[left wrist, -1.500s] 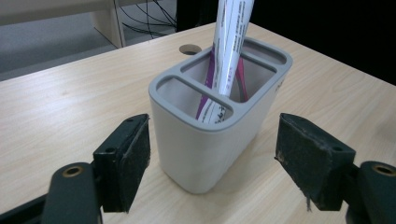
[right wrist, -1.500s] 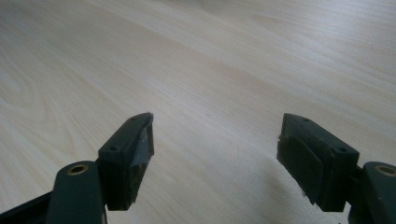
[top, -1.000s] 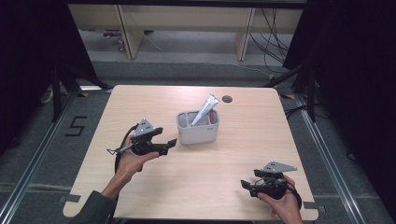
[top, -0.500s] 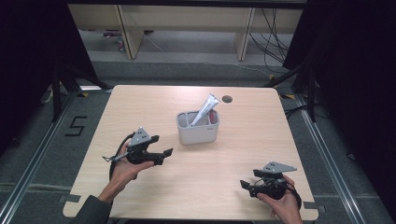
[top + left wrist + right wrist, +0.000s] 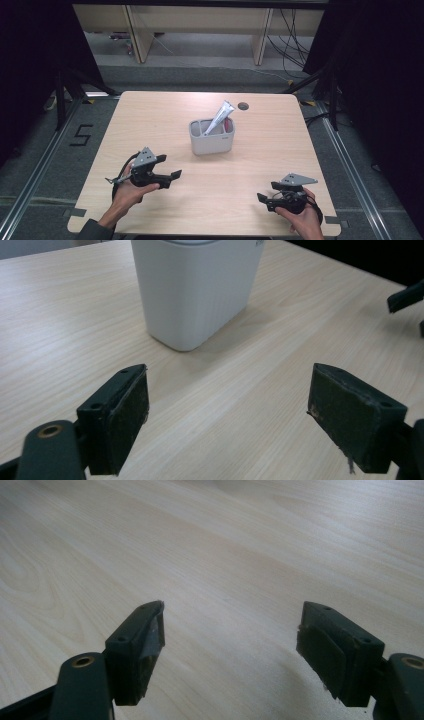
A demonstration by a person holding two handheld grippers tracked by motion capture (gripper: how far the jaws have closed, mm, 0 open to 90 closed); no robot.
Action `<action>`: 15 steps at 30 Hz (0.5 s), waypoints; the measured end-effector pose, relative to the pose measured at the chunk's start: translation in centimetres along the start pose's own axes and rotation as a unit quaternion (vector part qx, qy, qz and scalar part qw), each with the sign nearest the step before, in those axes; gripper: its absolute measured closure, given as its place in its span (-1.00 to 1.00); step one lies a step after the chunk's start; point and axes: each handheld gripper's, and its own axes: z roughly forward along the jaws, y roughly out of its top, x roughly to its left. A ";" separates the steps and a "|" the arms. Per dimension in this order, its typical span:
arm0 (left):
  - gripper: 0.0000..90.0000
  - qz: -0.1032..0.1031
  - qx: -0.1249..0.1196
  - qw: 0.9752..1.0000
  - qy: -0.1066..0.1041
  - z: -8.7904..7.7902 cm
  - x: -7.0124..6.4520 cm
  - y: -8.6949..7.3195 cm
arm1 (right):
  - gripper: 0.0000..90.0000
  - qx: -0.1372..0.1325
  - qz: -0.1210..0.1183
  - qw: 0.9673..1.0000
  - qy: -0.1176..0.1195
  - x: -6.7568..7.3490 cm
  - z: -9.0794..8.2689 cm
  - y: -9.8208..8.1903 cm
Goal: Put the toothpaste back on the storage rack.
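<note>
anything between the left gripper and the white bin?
Nothing visible. In the left gripper view the bin stands straight ahead of the open, empty jaws, with only bare table between them. From above, the left gripper sits near-left of the bin, apart from it; its jaws have just been opening.

Pale wood-grain surface [image 5: 150,120] with rounded corners and a small dark cable hole [image 5: 243,106] near the far edge. Grey carpet floor [image 5: 210,77] all round, marked with a black "5" [image 5: 81,135] at the left. Metal floor rails [image 5: 30,175] either side. Beyond, light wooden furniture legs [image 5: 137,35], loose black cables [image 5: 290,30], dark curtains [image 5: 30,50] flanking.
</note>
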 end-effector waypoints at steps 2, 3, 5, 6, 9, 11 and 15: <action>-0.65 0.013 0.008 1.000 0.009 -0.1 0.0 -0.4 | -0.38 0.001 0.000 1.000 0.000 0.0 0.0 0.0; -0.65 0.012 0.010 1.000 0.008 -0.1 0.0 -0.7 | -0.38 -0.001 -0.005 1.000 -0.002 -0.1 0.0 0.0; -0.65 0.009 0.014 1.000 0.007 -0.3 0.1 -1.1 | -0.38 -0.002 -0.007 1.000 -0.002 -0.1 0.0 0.0; -0.65 0.011 0.015 1.000 0.007 -0.4 0.1 -1.3 | -0.38 0.001 0.000 1.000 0.000 0.0 0.0 0.0; -0.65 0.011 0.017 1.000 0.011 -0.9 0.0 -1.7 | -0.38 0.003 -0.005 1.000 -0.002 -0.1 0.0 0.0; -0.65 0.010 0.016 1.000 0.012 -1.2 -0.1 -1.9 | -0.38 0.003 -0.005 1.000 -0.003 0.0 0.0 0.0; -0.65 0.013 0.018 1.000 0.009 -1.6 -0.3 -2.4 | -0.38 -0.003 -0.010 1.000 -0.003 -0.1 0.0 0.0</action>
